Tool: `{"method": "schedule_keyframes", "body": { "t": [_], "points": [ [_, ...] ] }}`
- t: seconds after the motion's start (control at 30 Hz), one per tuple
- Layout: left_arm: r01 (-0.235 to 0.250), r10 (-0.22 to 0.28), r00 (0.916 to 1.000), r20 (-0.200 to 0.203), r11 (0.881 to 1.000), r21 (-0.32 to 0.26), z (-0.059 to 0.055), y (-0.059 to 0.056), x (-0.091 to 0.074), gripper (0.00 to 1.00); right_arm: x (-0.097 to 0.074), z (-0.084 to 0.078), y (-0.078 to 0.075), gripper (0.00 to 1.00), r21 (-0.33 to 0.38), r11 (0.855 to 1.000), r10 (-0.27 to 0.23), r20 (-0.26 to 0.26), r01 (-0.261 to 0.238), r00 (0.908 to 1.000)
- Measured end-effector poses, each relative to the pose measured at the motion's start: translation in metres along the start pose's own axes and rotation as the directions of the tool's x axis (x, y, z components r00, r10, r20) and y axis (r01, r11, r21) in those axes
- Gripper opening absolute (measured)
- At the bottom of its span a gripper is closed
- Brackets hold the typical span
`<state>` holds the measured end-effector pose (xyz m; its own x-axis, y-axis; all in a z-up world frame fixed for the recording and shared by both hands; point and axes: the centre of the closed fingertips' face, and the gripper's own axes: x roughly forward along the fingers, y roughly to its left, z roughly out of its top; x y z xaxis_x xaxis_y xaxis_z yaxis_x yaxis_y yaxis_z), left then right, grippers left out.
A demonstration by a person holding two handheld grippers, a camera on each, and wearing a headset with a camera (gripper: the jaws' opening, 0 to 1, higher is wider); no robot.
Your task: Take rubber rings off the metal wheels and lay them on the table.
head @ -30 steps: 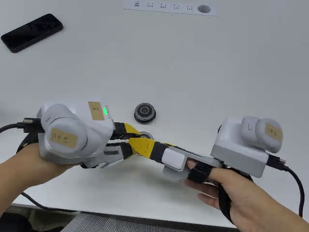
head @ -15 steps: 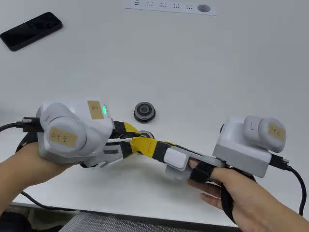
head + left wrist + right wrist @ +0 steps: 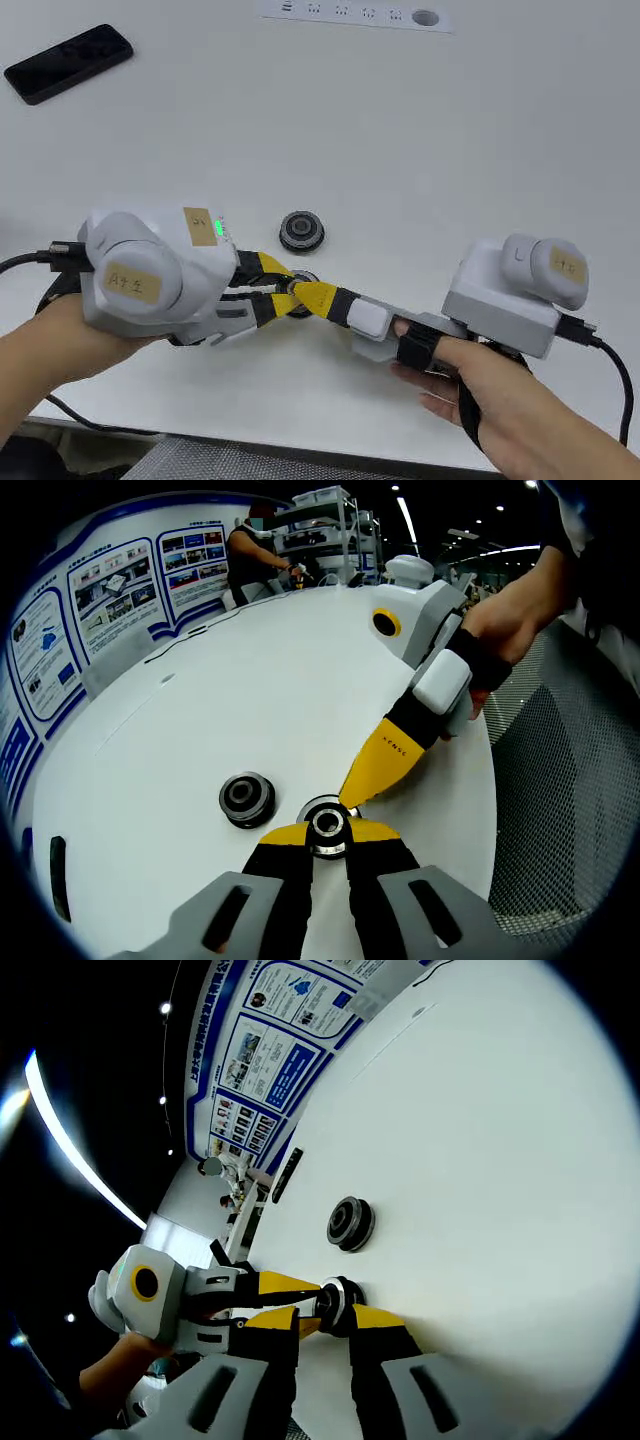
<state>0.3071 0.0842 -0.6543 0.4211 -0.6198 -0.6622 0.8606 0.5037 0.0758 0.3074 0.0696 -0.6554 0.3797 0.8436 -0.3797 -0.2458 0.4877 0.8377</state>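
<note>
A small metal wheel [image 3: 300, 287] with a black rubber ring is held just above the table's near edge. My left gripper [image 3: 328, 832] is shut on it, one yellow jaw on each side of its rim. My right gripper [image 3: 326, 1316] comes in from the right in the head view [image 3: 312, 297]. Its yellow jaws are closed on the same wheel [image 3: 338, 1305] at the rubber ring. A second wheel [image 3: 300, 231] with its black ring on lies flat on the table just behind, also seen in the left gripper view [image 3: 247, 799] and the right gripper view [image 3: 350, 1223].
A black phone [image 3: 68, 63] lies at the far left of the white table [image 3: 420, 180]. A white power strip [image 3: 355, 14] runs along the far edge. Cables trail from both grippers. The near table edge is close under the hands.
My right gripper has drawn back a little to the right, and its yellow jaw tips now sit at the wheel. The left gripper has stayed put with the wheel.
</note>
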Motion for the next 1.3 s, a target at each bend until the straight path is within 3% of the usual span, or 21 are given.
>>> {"method": "schedule_keyframes", "body": {
  "t": [0.13, 0.4, 1.3],
  "points": [
    [0.000, 0.000, 1.0000, 0.000, 1.000, -0.001, 0.000, 0.000, 0.000, 0.12, 0.001, 0.000, -0.007, 0.12, 0.007, 1.000, -0.022, -0.011, 0.022, 0.9997],
    [0.001, -0.001, 1.0000, 0.001, 1.000, 0.000, 0.000, 0.001, 0.000, 0.12, 0.001, -0.001, -0.011, 0.06, 0.044, 0.998, -0.035, -0.020, 0.036, 0.9992],
    [-0.001, 0.001, 1.0000, -0.006, 1.000, 0.001, -0.002, 0.002, 0.001, 0.12, 0.001, 0.001, -0.013, 0.02, 0.064, 0.997, -0.044, -0.027, 0.045, 0.9987]
  ]
}}
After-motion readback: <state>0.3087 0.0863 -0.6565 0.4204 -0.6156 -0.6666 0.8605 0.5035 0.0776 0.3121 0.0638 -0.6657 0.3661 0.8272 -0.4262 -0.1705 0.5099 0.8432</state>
